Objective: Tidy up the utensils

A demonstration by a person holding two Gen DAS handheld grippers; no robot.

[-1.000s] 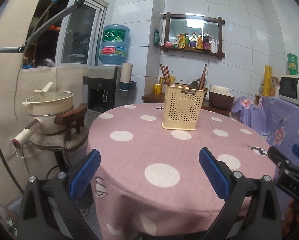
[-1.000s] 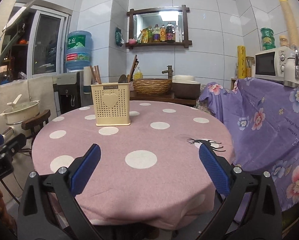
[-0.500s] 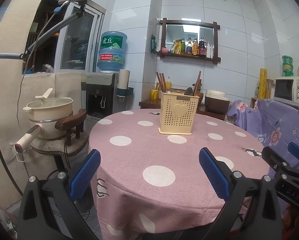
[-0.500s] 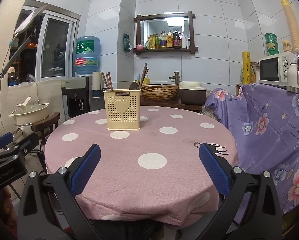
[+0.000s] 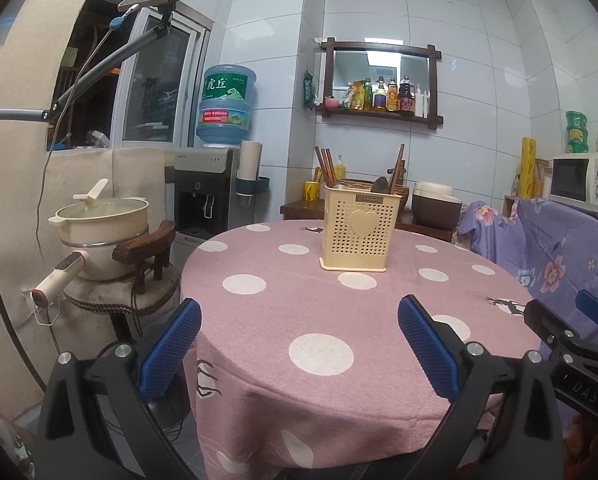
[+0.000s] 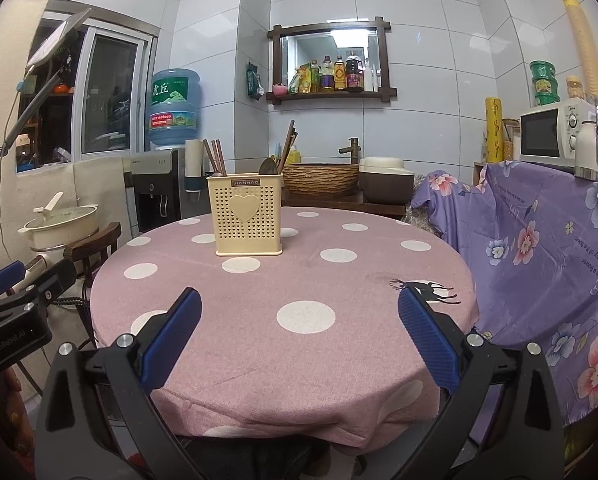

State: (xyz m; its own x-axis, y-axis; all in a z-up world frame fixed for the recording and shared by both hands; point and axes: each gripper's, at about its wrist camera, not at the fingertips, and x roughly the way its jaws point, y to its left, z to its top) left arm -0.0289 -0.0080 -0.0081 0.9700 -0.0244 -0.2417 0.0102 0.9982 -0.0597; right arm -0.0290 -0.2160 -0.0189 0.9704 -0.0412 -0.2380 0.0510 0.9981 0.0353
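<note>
Two grippers, left gripper point(image 5: 299, 340) and right gripper point(image 6: 299, 336), hang spread wide and empty at the near edge of the pink dotted table point(image 6: 339, 280), while the utensil holder point(image 6: 249, 216) stands loaded with chopsticks point(image 6: 215, 158) mid-table, so the sorting looks done.

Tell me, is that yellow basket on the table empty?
No. Chopsticks and a spoon stick up out of the utensil holder.
</note>
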